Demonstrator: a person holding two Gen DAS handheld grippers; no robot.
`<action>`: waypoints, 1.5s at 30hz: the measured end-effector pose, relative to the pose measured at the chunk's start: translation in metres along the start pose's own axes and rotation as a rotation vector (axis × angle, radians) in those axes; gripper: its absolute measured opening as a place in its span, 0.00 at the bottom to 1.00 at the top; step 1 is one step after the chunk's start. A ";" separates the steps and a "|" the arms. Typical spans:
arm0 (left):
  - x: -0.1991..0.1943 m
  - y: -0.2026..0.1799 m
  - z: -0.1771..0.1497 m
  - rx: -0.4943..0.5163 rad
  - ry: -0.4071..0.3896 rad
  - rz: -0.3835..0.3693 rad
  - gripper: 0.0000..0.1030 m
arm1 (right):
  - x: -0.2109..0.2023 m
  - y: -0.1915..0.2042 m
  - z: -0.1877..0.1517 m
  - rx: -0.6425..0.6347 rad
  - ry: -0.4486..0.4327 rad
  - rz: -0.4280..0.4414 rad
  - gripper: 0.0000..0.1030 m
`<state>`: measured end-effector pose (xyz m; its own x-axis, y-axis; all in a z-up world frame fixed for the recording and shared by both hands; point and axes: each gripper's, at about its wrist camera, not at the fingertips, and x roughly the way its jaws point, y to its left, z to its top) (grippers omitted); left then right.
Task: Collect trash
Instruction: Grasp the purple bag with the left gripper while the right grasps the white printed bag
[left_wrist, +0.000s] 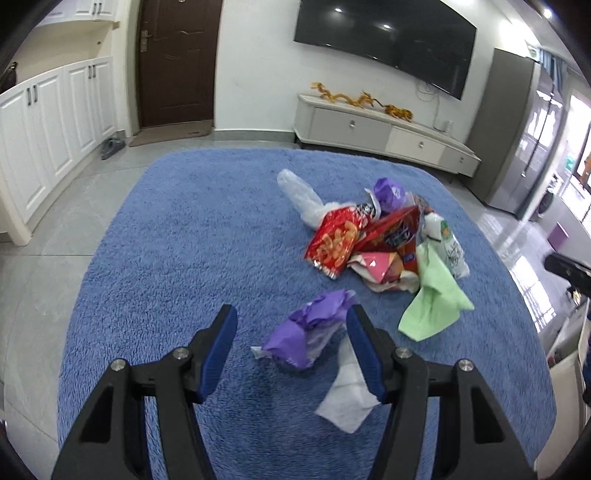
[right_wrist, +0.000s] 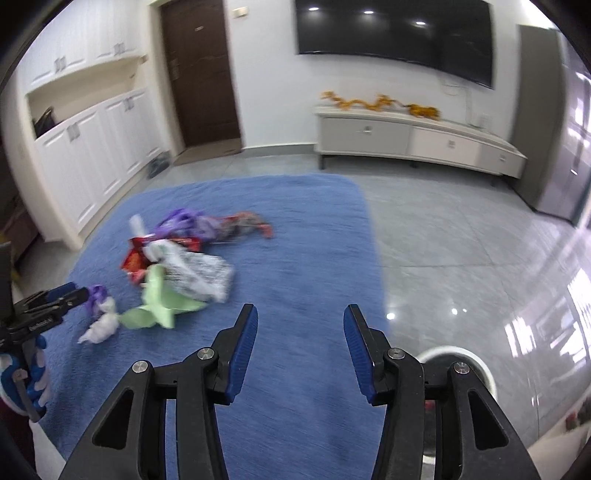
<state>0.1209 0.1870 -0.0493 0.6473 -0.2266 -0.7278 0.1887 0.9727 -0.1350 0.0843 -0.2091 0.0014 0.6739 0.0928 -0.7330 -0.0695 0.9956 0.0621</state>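
**Operator:** Left wrist view first. My left gripper (left_wrist: 291, 319) hangs over the shaggy blue rug (left_wrist: 177, 236) with its blue-padded jaws spread. A crumpled purple plastic wrapper (left_wrist: 306, 336) lies on the rug in the gap between them, close against the right pad; I can't tell whether that pad touches it. A white paper tissue (left_wrist: 347, 398) lies just beside it, partly under that same finger.

**Supervisor:** And the rest of the trash?

**Operator:** Piled further out on the rug: a red foil snack bag (left_wrist: 334, 240), a pale green cloth (left_wrist: 434, 299), a clear plastic bag (left_wrist: 299, 192), a second purple wrapper (left_wrist: 388, 194), all touching or overlapping.

**Supervisor:** Right side?

**Operator:** My right gripper (right_wrist: 300, 321) is near the rug's edge, well apart from the pile (right_wrist: 177, 258). Its jaws are apart with nothing between them, only bare rug. A round white bin (right_wrist: 461, 354) peeks out behind its right finger, on the grey tiled floor (right_wrist: 461, 240).
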 end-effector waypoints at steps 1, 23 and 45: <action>0.002 0.003 -0.001 0.003 0.009 -0.013 0.58 | 0.006 0.010 0.003 -0.013 0.006 0.015 0.48; 0.040 0.004 0.001 0.048 0.093 -0.124 0.43 | 0.102 0.110 0.040 -0.202 0.134 0.140 0.49; -0.024 -0.013 0.001 -0.009 -0.033 -0.067 0.32 | 0.041 0.056 0.027 -0.046 -0.027 0.144 0.09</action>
<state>0.1033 0.1802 -0.0296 0.6574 -0.2922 -0.6946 0.2260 0.9558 -0.1882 0.1279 -0.1496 -0.0063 0.6737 0.2356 -0.7005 -0.2003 0.9706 0.1339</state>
